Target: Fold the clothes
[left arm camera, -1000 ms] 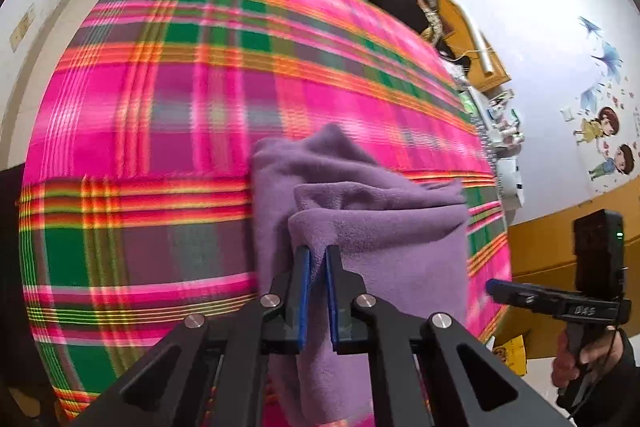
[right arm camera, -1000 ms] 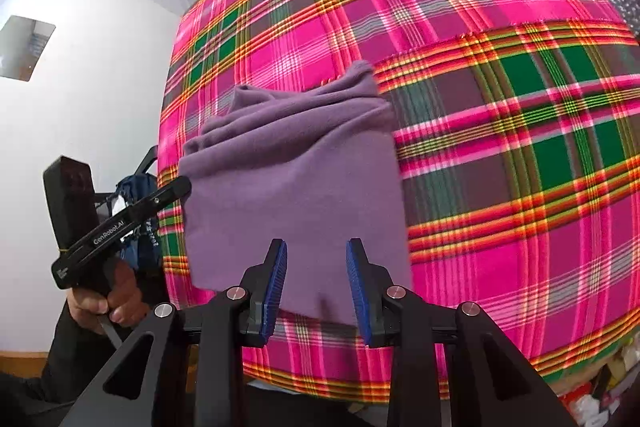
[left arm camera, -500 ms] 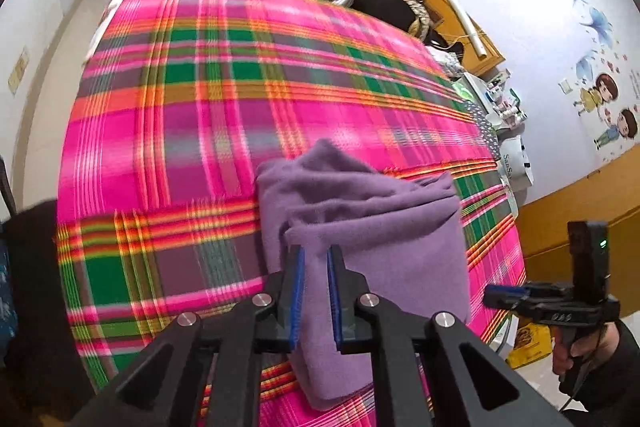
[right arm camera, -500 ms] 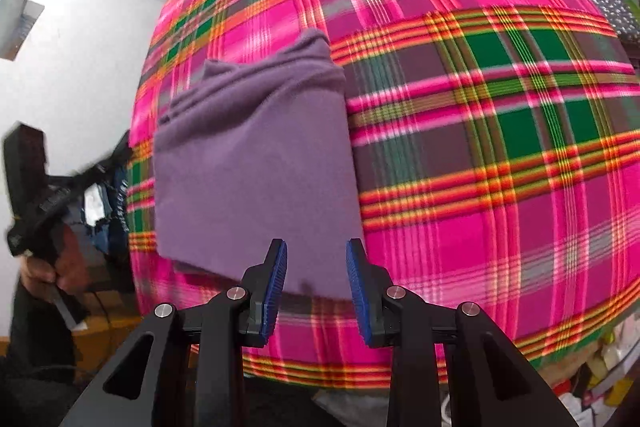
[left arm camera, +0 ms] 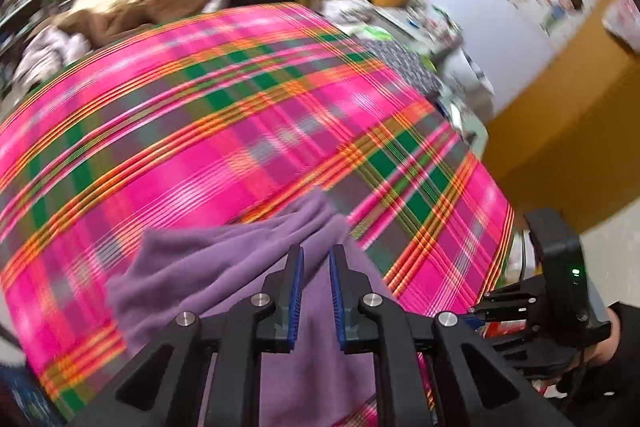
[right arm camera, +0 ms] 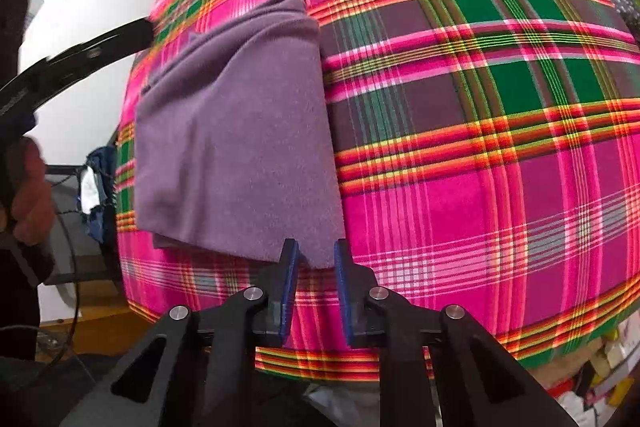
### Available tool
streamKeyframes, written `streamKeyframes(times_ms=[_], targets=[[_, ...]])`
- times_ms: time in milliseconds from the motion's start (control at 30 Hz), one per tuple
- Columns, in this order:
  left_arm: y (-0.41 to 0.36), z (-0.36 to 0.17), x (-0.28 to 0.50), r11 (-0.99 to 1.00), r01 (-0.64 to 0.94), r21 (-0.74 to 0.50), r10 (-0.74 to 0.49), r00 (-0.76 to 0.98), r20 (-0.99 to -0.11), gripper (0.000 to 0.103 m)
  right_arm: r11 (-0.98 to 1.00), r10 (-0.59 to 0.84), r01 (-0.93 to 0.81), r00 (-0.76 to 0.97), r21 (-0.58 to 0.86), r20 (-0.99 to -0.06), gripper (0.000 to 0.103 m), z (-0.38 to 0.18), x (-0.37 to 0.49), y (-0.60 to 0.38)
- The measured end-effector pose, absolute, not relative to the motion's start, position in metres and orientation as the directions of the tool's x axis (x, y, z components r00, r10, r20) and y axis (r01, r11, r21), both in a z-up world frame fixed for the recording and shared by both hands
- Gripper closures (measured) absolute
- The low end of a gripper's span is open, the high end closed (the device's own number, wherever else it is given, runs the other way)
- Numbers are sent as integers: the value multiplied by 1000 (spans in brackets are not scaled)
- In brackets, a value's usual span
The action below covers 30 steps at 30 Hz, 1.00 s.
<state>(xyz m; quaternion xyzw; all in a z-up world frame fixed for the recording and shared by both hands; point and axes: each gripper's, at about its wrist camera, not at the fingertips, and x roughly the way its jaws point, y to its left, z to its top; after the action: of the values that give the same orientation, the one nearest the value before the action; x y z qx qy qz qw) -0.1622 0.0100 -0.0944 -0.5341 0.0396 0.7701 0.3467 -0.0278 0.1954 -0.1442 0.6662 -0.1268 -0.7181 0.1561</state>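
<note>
Bed w/ pink plaid blanket [right arm camera: 480, 107]; folded purple garment [right arm camera: 236, 131] lies flat nr its front-left edge. Left hand-held gripper [left arm camera: 314, 291] and right hand-held gripper [right arm camera: 316, 283]: both slightly apart, gripping nothing.

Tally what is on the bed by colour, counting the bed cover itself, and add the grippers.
Purple folded garment: 1
Pink plaid cover: 1
Black grippers, both open: 2, the left gripper and the right gripper
Total: 4
</note>
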Motion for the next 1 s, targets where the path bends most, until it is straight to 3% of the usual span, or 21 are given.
streamKeyframes(times_ms=[367,600,767,1000], targets=[[53,-135,-180,-687,-684,-247,405,-78,-911,89,-881,-472,45,-62,470,-879,82,-154,-34,201],[65,-144,-186,-640,-730,-239,382,-33,-924,78,-871,-491,23,-40,490,-870,82,-166,-41,204],[72,-152,-192,-616,-746,-251,371,5,-929,77,-870,-493,21,-30,493,-869,82,-170,-42,198],[67,-151,-198,-610,-741,-279,392,24,-920,92,-881,-472,37,-24,471,-881,93,-172,-42,191]])
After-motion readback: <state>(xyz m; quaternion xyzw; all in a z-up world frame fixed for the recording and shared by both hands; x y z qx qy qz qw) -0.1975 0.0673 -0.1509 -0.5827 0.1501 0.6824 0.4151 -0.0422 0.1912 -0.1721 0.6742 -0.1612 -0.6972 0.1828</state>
